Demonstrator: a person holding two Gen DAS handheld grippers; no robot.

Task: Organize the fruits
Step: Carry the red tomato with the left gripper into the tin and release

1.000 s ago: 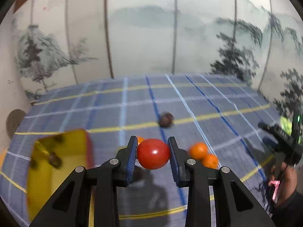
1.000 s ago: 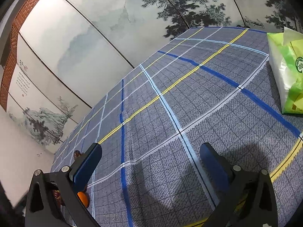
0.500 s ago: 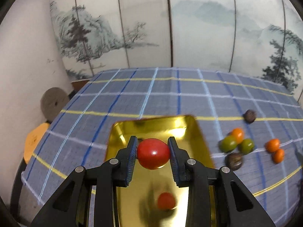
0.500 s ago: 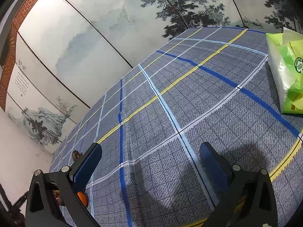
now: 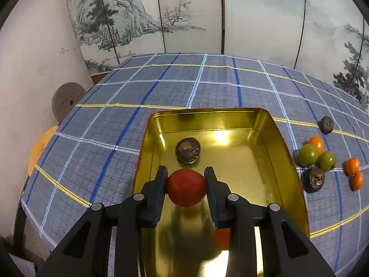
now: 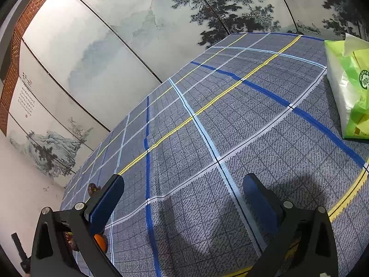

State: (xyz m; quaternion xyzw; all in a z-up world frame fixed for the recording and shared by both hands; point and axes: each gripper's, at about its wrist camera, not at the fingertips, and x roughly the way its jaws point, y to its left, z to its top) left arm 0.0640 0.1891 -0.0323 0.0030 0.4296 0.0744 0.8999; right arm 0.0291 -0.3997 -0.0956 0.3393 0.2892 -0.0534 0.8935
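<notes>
Clamped sideways, the red tomato looks nearly round, with no clear long axis or pointing end. It sits between the blue pads of the left gripper, which is clenched on it and tilted steeply down over the gold tray, just short of a brown wrinkled fruit in the tray. Loose fruits lie on the checked cloth right of the tray. The right gripper is spread wide, empty, above bare cloth.
</notes>
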